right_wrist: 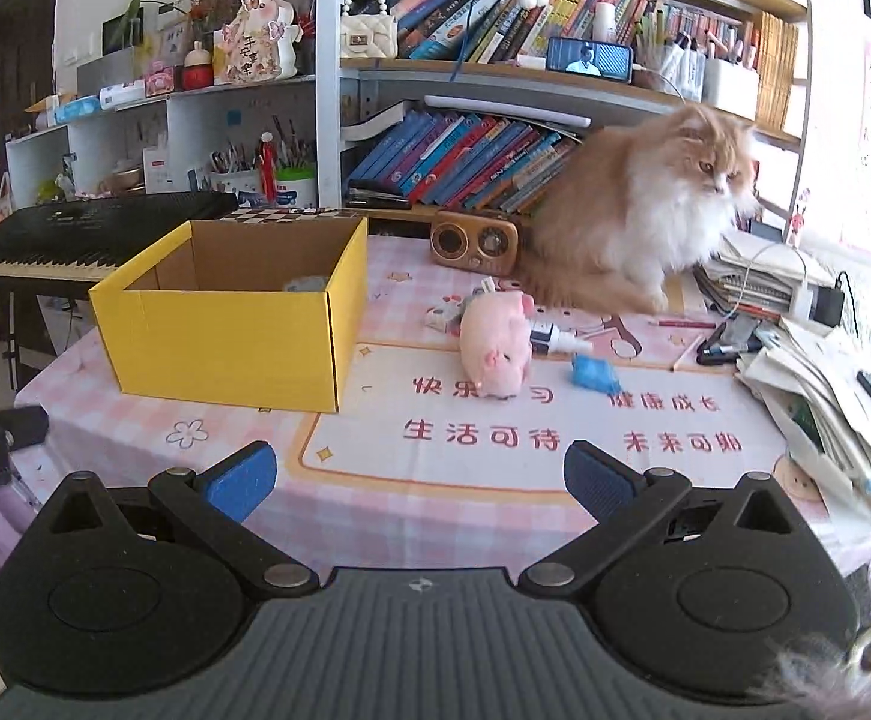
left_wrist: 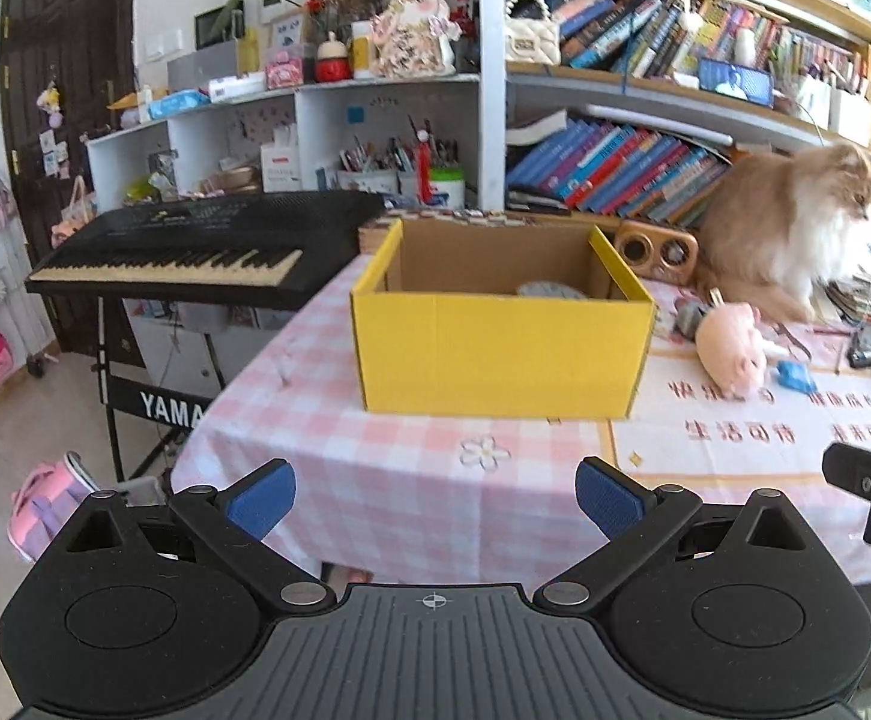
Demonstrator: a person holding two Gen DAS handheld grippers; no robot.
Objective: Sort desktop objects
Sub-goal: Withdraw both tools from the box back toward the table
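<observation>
A yellow cardboard box stands open on the pink checked tablecloth, with a grey thing inside. To its right lie a pink plush pig, a small blue object and a white spray bottle. My left gripper is open and empty, held before the table's near edge facing the box. My right gripper is open and empty above the desk mat's near edge.
An orange and white cat sits at the back right beside a wooden radio. Paper stacks, pens and scissors crowd the right side. A black keyboard stands left of the table. Bookshelves line the back.
</observation>
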